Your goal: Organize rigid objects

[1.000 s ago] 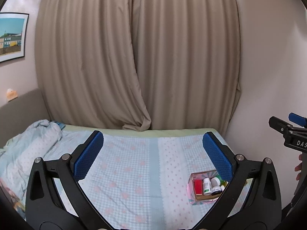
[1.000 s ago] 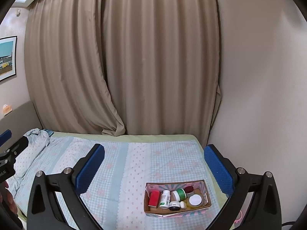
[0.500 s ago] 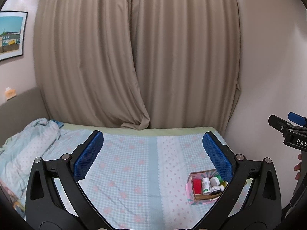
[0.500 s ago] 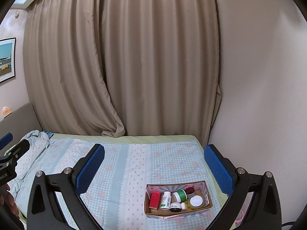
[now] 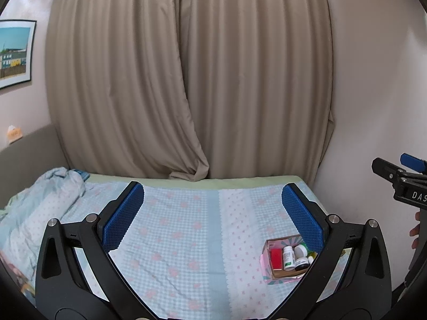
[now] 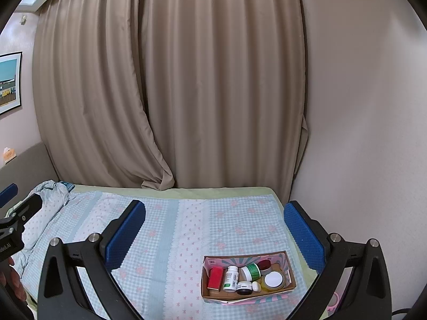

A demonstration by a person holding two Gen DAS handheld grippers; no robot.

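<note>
While both claws hang above the bed point(image 6: 186, 240), the left claw point(image 5: 213, 213) and the right claw point(image 6: 214, 229) are spread wide, gripping nothing. The checked blue bedspread point(image 5: 173, 240) carries a cardboard box point(image 6: 289, 264) near its right edge, holding a red box point(image 6: 215, 278), a white bottle point(image 6: 231, 278) and small jars point(image 6: 272, 280). Beige curtains point(image 6: 170, 80) close the far wall; a framed picture point(image 5: 14, 53) hangs on the left, and a crumpled blanket point(image 5: 40, 200) lies below it.

An open brown cardboard box point(image 6: 289, 286) on the bed holds a red carton point(image 6: 215, 278), a white pill bottle point(image 6: 231, 278) and small jars point(image 6: 272, 279).
</note>
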